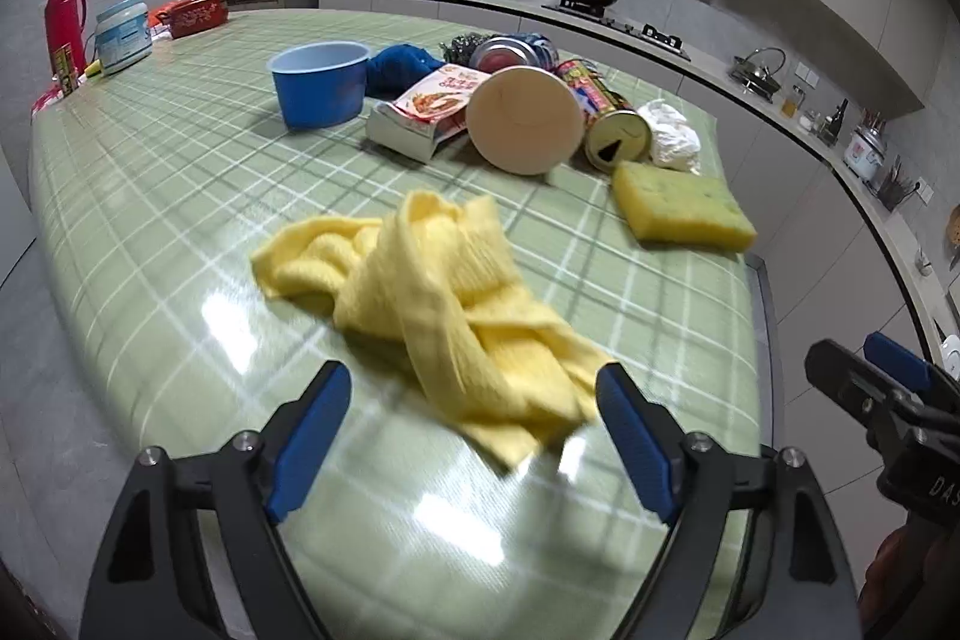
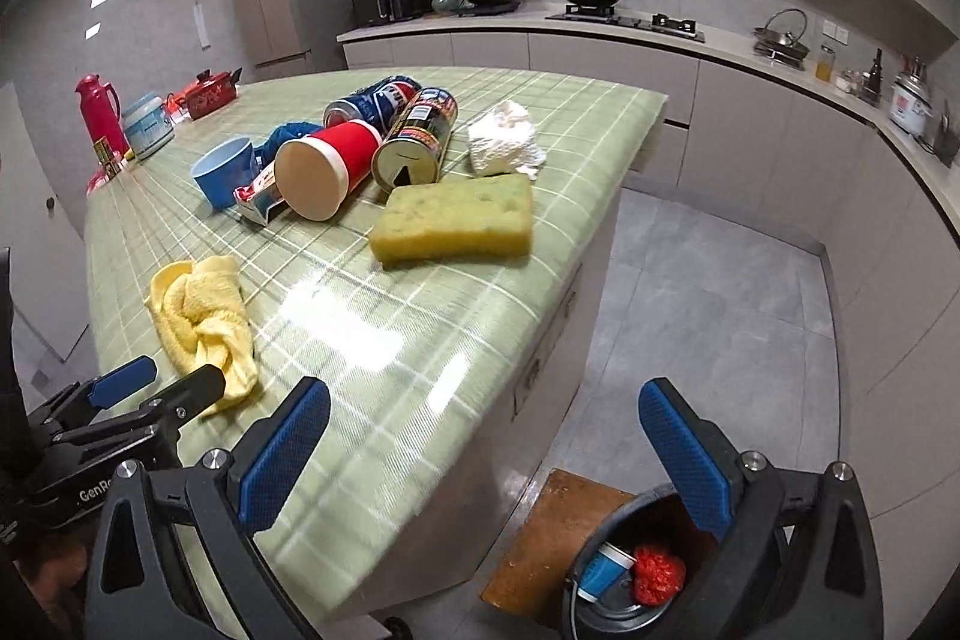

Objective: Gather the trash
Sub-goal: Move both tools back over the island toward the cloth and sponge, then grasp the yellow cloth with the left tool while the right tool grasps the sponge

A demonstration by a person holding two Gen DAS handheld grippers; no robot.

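Both tongs, left (image 1: 474, 436) & right (image 2: 483, 451), gape empty at the table's (image 1: 150, 196) near edge, w/ trash clustered mid-table, bin (image 2: 606, 538) waiting below.

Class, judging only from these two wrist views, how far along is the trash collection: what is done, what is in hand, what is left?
Done: the bin on the floor already holds a blue cup and red wrapper.
In hand: nothing; the left gripper and right gripper are both open and empty.
Left: on the table, the cans, red cup, crumpled tissue and snack box.
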